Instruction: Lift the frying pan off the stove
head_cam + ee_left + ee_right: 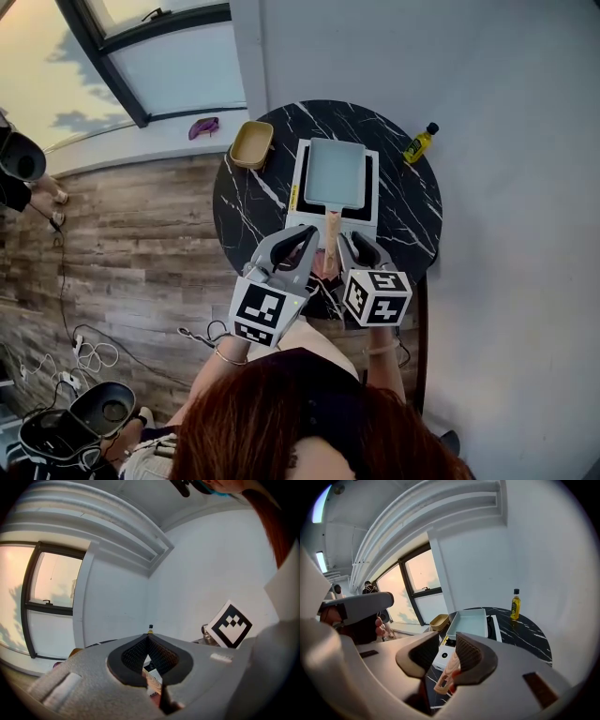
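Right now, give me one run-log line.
frying pan on stove | left gripper shut | right gripper open, handle between jaws | lift not started

The table is glossy black marble, the frying pan matt, its handle wood-grained.

Grey left tool and right tool carry black-and-white marker cubes.

The head view looks steeply down from high overhead onto the round surface, with the stove at its middle. Both gripper views sit low at the stove's near end: the left looks almost level past it, the right tilts down along it. All three share the oil bottle beyond the stove.
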Demonstrator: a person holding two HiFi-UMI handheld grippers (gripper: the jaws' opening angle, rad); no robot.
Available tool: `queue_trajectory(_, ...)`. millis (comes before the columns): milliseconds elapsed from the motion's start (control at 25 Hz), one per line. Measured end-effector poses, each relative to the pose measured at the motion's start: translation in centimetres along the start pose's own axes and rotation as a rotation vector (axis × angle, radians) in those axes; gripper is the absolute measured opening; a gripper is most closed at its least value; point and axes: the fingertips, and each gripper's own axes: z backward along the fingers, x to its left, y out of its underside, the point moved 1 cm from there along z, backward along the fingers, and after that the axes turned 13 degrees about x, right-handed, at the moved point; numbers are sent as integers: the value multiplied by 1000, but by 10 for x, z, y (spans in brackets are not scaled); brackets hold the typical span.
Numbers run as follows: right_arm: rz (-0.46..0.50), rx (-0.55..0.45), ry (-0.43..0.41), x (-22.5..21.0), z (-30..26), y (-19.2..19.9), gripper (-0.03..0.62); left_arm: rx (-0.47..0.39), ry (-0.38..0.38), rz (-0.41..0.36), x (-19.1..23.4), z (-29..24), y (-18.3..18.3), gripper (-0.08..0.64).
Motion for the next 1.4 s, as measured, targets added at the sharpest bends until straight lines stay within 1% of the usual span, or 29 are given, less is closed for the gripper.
queue_trajectory(240, -17, 46, -33, -9, -21, 7, 144, 7, -14, 7, 6, -11, 2, 12)
queue_trajectory(440, -79, 79, -77, -15, -42, 14, 170, 11, -23, 9, 10, -15, 3, 12)
queue_trajectory(800, -169, 141, -119, -29, -78, 27, 196, 44, -43, 13, 21, -22, 11, 12)
queue_trajectory(920, -209, 152, -123, -34, -88, 30, 202, 54, -44, 14, 24, -26, 11, 12)
queue_trajectory(1080, -258, 180, -163, -39, -102, 37, 209, 61, -44, 17, 24, -33, 11, 12)
queue_trajectory(1280, -276, 209, -178, -46, -110, 39, 219, 54, -28, 24, 21, -36, 8, 12)
queue_trajectory(1400, -303, 222, -212, -46, -114, 40, 224, 59, -27, 25, 21, -40, 9, 12)
